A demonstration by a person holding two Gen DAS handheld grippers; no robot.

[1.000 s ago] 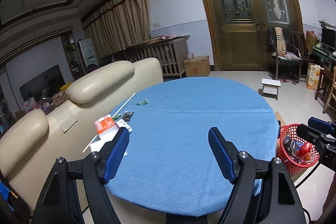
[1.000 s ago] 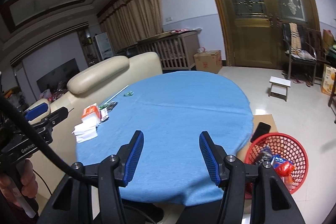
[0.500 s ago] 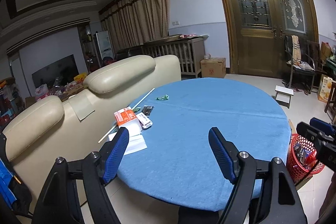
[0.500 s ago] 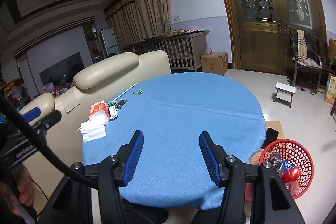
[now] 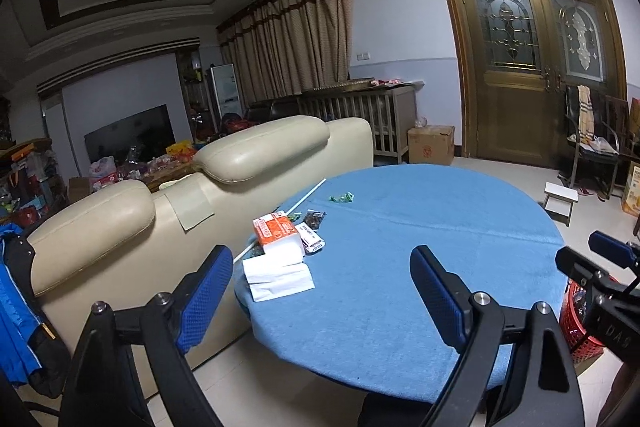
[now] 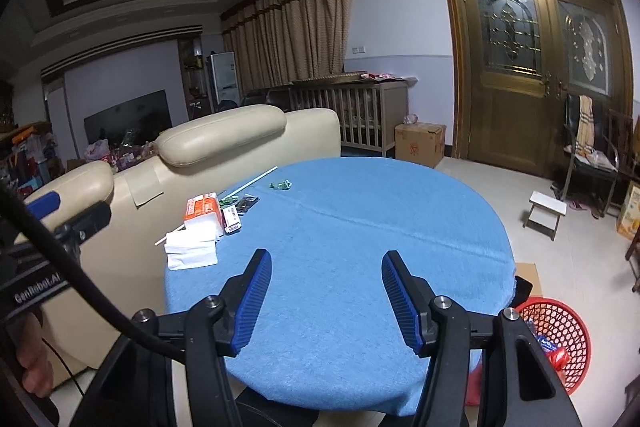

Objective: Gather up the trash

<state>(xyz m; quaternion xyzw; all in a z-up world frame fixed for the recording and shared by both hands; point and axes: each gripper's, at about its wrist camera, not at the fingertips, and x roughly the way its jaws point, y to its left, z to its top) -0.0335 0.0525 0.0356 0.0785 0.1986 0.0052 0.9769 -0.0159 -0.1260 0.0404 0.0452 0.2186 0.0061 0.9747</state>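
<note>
Trash lies at the left rim of the round blue table [image 5: 420, 247]: an orange-and-white tissue pack [image 5: 276, 230], white paper [image 5: 278, 277], a labelled white wrapper [image 5: 313, 242], a dark wrapper [image 5: 315, 218], a green wrapper [image 5: 341, 197] and a thin white stick [image 5: 298, 203]. My left gripper [image 5: 322, 293] hovers short of the table's near edge. Its jaws are opening with nothing between them. My right gripper [image 6: 328, 299] hangs over the near side of the table [image 6: 360, 227], jaws opening slightly, also empty. The red mesh basket [image 6: 560, 331] holds wrappers.
A cream leather sofa [image 5: 248, 159] backs against the table's left side. The basket stands on the floor at the right, with a cardboard sheet [image 6: 528, 275] beside it. Farther off are a small white stool [image 6: 546, 213], a cardboard box [image 6: 420, 143] and a chair by the doors.
Both views have drawn back and swung left, so the table and trash sit farther right and lower. The left jaws stand wider apart. The basket has slid to the left view's right edge.
</note>
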